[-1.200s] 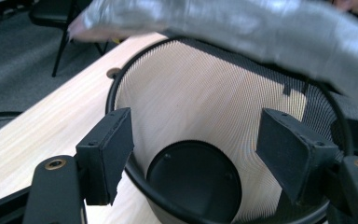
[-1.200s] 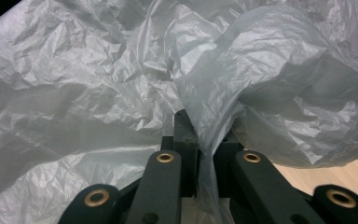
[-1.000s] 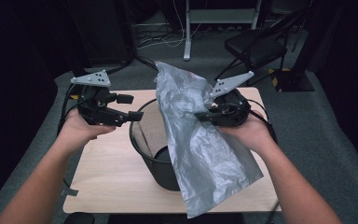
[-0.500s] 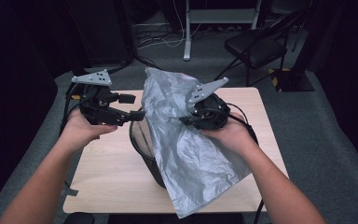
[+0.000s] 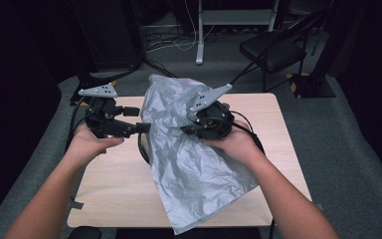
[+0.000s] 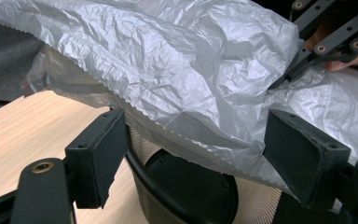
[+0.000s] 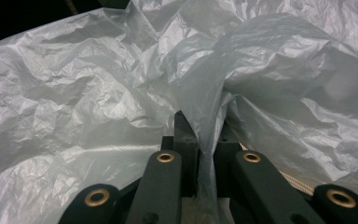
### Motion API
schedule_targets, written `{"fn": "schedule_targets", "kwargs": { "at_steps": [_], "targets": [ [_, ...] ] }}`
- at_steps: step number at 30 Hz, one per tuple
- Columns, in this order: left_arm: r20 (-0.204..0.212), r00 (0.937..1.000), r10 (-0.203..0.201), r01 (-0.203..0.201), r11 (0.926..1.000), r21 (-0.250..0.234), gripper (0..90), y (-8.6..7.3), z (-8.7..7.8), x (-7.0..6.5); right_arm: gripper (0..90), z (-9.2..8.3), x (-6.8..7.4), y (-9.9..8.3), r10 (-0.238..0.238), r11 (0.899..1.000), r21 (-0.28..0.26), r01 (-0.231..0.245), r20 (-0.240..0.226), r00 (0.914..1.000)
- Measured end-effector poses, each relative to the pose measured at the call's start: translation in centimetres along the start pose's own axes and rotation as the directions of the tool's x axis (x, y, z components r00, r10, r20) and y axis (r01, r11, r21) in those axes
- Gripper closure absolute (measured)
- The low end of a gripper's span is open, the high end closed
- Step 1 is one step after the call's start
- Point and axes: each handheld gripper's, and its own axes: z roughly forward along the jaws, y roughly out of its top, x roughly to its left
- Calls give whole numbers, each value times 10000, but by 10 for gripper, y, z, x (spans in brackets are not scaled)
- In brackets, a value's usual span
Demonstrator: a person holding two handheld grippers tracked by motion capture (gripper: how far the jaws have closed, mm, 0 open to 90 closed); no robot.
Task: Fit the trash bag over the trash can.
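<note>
We are seeing the grey plastic bag (image 5: pixel 194 164) covering most of the black mesh bin (image 6: pixel 186 191) — in the high view just a sliver of its rim is peeking out. The bag is also hiding the right claw (image 5: pixel 189 128) tips and draping past the desk (image 5: pixel 109 199) front edge, where the frame is cutting it off.

The right tongs (image 5: pixel 186 130) have dragged the grey bag (image 5: pixel 194 169) leftward over the bin (image 6: pixel 186 186), seemingly hiding its mouth, while the left tongs (image 5: pixel 142 127) opened wider
</note>
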Motion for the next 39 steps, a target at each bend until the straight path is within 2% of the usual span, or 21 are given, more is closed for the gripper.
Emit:
{"fn": "schedule_targets", "kwargs": {
  "at_steps": [2, 7, 9, 13, 15, 17, 18, 19, 24, 25, 26, 27, 28, 29, 30, 31, 32, 35, 37, 39],
  "targets": [
    [82, 10000, -29, 29, 10000, -87, 200, -4, 1, 3, 840, 4, 2, 2, -53, 10000, -36, 52, -78, 10000],
    [60, 9998, -203, 201, 9995, 243, 190, -15, 14, 9, 841, 15, 5, 4, -195, 9997, 126, 198, -178, 9997],
    [-208, 9996, -193, 202, 9987, 466, 188, -19, 23, 13, 841, 17, 4, 5, -229, 9997, 81, 231, -211, 9995],
    [-346, 9991, -247, 267, 9979, 587, 202, -21, 28, 16, 841, 22, 5, 8, -270, 9992, 283, 271, -56, 9996],
    [-303, 9994, -192, 213, 9975, 680, 247, -23, 30, 18, 841, 25, 5, 9, -387, 9987, 323, 387, -1, 9993],
    [-159, 9998, -126, 136, 9975, 688, 343, -24, 30, 19, 840, 26, 5, 9, -452, 9984, 333, 451, 18, 9990],
    [-178, 9998, -1, 13, 9975, 708, 368, -25, 30, 20, 839, 26, 5, 8, -457, 9985, 312, 456, 16, 9990],
    [-212, 9995, 212, -194, 9966, 804, 441, -25, 28, 23, 837, 26, 4, 7, -421, 9987, 286, 421, -4, 9991],
    [-7, 9999, 164, -163, 9961, 863, 586, -22, 22, 29, 816, 25, 3, 6, -369, 9990, 262, 371, -80, 9993],
    [16, 9997, 238, -239, 9966, 785, 665, -19, 19, 30, 778, 26, 3, 7, -420, 9988, 265, 421, -46, 9991],
    [16, 9997, 238, -239, 9966, 785, 703, -19, 19, 30, 778, 26, 3, 7, -420, 9988, 265, 421, -46, 9991],
    [-83, 9991, 426, -418, 9964, 739, 736, -17, 16, 29, 717, 25, 4, 8, -388, 9990, 223, 390, -64, 9992],
    [-83, 9991, 426, -418, 9964, 739, 764, -17, 16, 29, 717, 25, 4, 8, -388, 9990, 223, 390, -64, 9992],
    [-164, 9983, 559, -547, 9961, 700, 796, -16, 15, 28, 652, 22, 4, 9, -287, 9995, 122, 288, -81, 9996],
    [-105, 9979, 640, -632, 9962, 602, 796, -16, 14, 27, 652, 22, 4, 9, -287, 9995, 122, 288, -81, 9996],
    [-140, 9974, 702, -695, 9966, 444, 835, -17, 14, 25, 587, 19, 5, 9, -179, 9998, 0, 179, -60, 9998],
    [-140, 9974, 702, -695, 9966, 444, 840, -17, 14, 25, 587, 19, 5, 9, -179, 9998, 0, 179, -60, 9998],
    [-362, 9948, 950, -938, 9950, 351, 847, -20, 15, 20, 505, 7, 7, 4, -2, 9999, -162, 2, -9, 10000],
    [-370, 9948, 950, -938, 9951, 324, 848, -20, 15, 20, 491, 4, 7, 3, 8, 9998, -192, -7, 71, 10000],
    [-355, 9948, 954, -942, 9950, 331, 848, -21, 14, 19, 463, -7, 9, -4, 144, 9996, -226, -141, 152, 9998]
  ]
}}
